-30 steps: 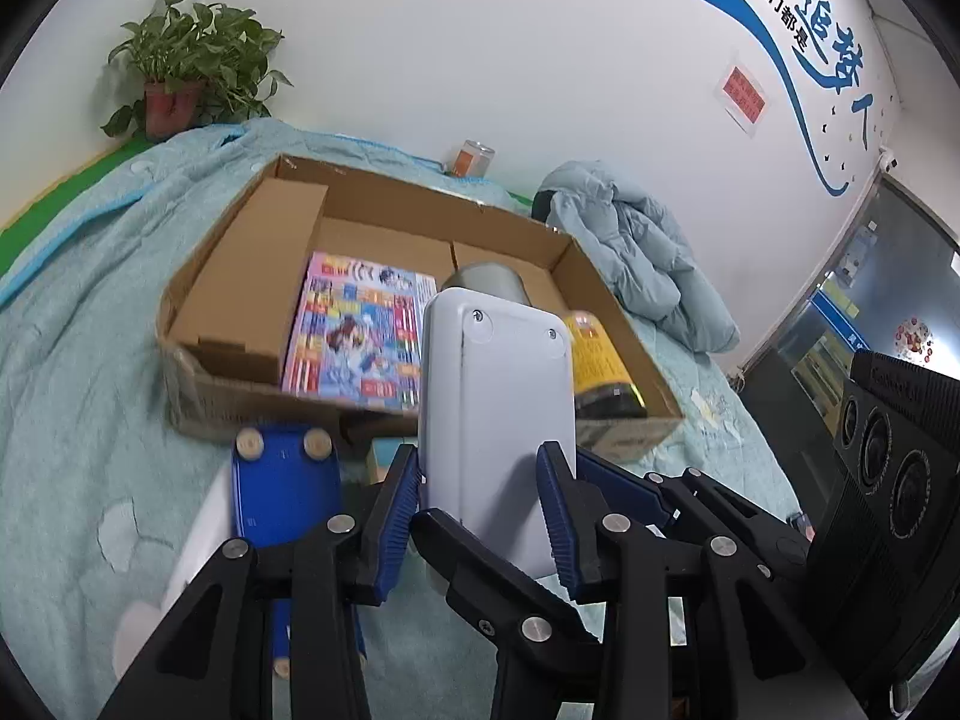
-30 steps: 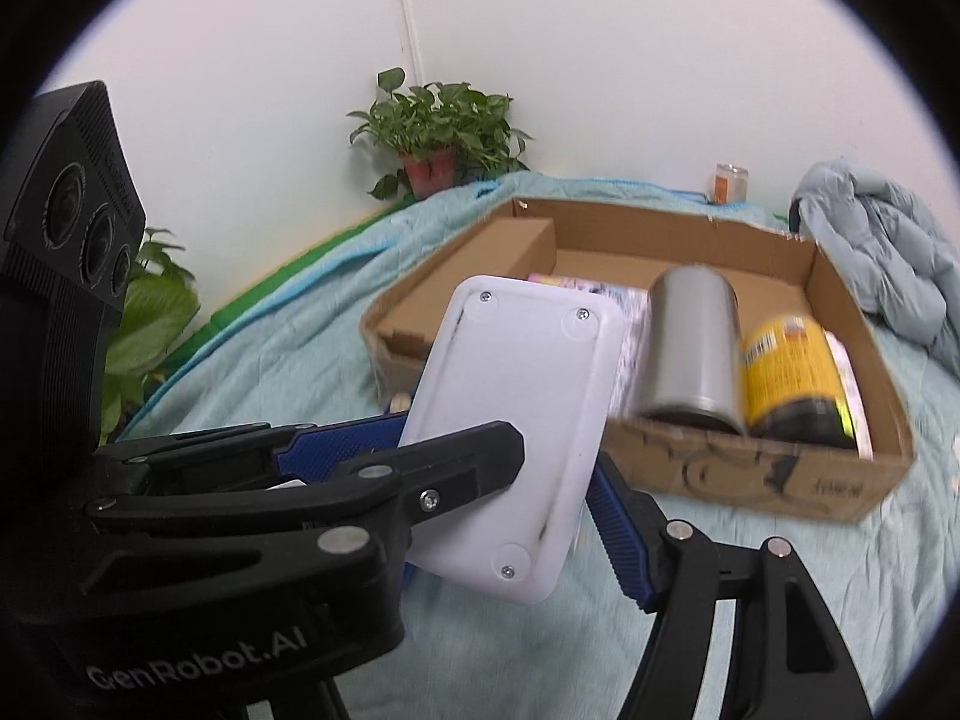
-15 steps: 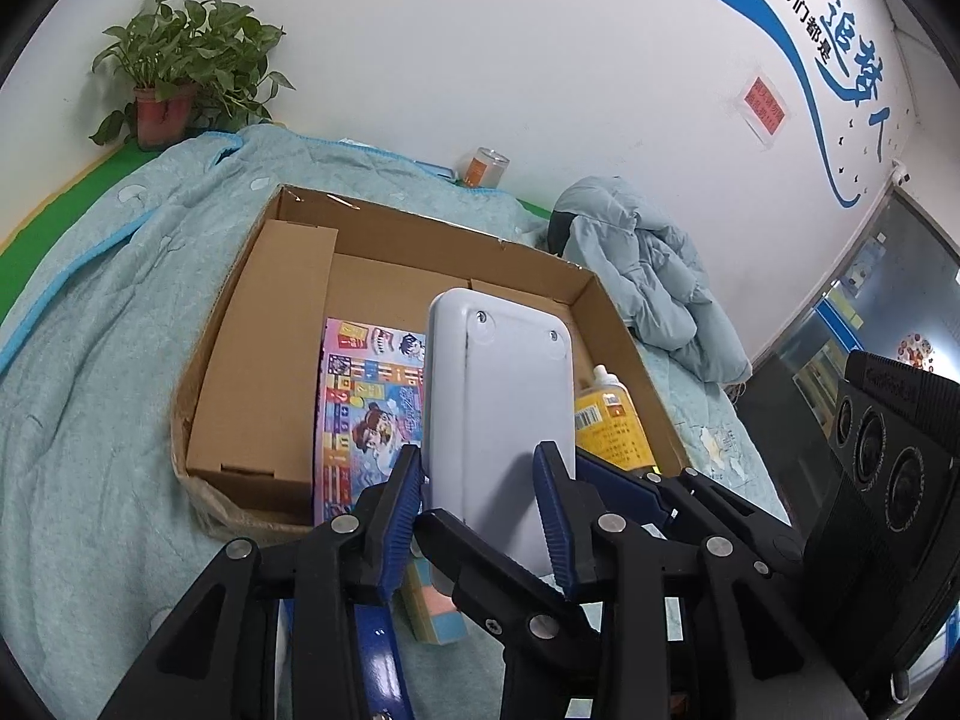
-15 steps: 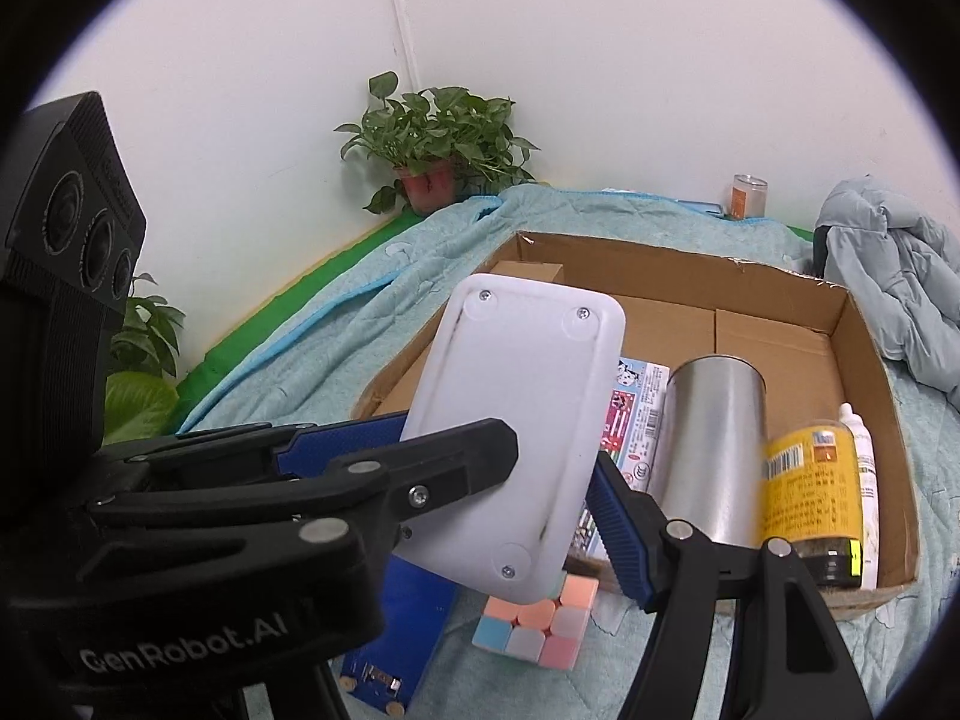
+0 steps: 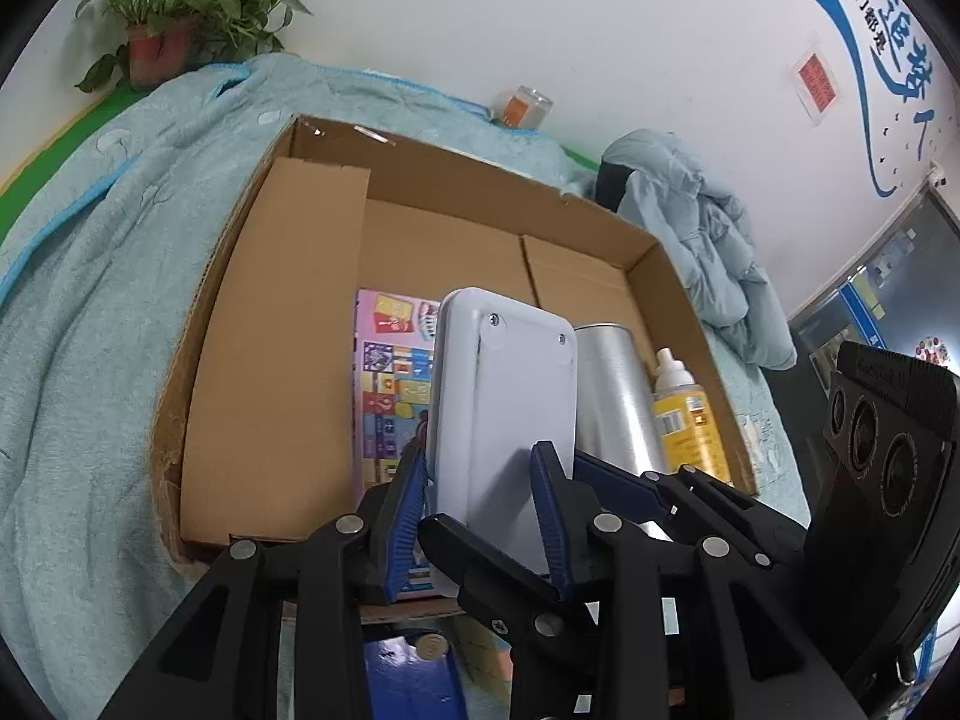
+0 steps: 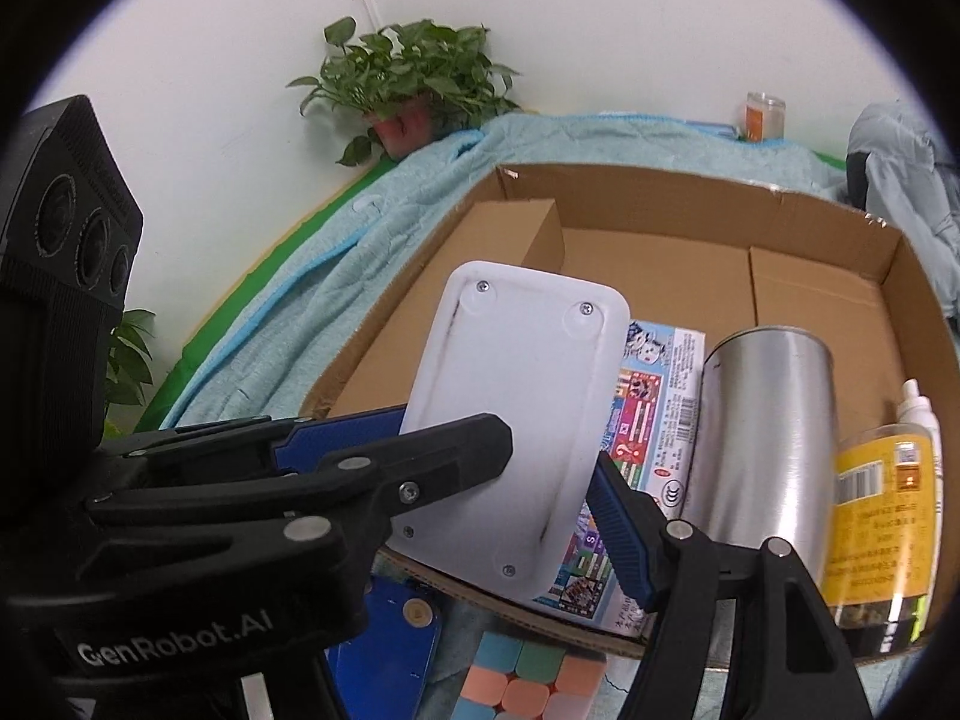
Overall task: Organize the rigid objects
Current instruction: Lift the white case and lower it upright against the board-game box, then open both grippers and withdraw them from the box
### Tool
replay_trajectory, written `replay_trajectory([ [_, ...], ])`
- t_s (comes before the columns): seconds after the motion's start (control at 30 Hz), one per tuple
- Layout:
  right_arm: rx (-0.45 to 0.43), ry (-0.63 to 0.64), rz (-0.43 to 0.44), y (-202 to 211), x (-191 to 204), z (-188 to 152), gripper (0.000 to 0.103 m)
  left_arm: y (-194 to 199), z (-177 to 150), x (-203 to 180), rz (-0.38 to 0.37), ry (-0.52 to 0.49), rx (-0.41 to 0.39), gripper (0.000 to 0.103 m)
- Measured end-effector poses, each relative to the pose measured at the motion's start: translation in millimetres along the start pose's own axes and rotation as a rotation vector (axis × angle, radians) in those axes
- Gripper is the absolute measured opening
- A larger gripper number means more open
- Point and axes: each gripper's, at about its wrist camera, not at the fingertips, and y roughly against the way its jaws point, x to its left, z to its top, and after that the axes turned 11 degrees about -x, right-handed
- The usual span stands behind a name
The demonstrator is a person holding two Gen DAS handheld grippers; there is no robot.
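- Both grippers have carried the white case forward since a second ago; it was short of the cardboard box then, now it hangs over the box's near part, above the picture book.
- left gripper: blue pads clamp the white case on its narrow faces at the lower end, jaws closing a touch tighter on it.
- right gripper: holds the same white case across its width, one finger over the screwed back, the blue pad of the other at the case's right edge; pads press it.
- White case tilted, screwed back facing the cameras, off the bed.
- Just outside the box's near wall on the bed: blue board and a pastel puzzle cube, side by side.
- cardboard box lies open on the blue bedspread, left flap folded in flat.
- Inside, left to right: picture book flat, metal can on its side, yellow bottle with white cap on its side near the right wall. Can just beside the bottle; contact unclear.
- Beyond the box: pale blue jacket bunched at the right, small glass jar by the wall.
- Far corner: potted plant against the white wall.
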Motion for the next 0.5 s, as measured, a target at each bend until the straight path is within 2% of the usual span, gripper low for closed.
replay_trajectory([
  [0.3,0.086,-0.042,0.034,-31.8,-7.8,-12.6,0.068,-30.9,-13.2,20.6,0.048,0.006,0.084,0.033],
  [0.5,0.119,-0.059,0.039,-37.7,-11.0,-15.6,0.070,-34.9,-17.6,22.3,0.060,0.007,0.098,0.033],
])
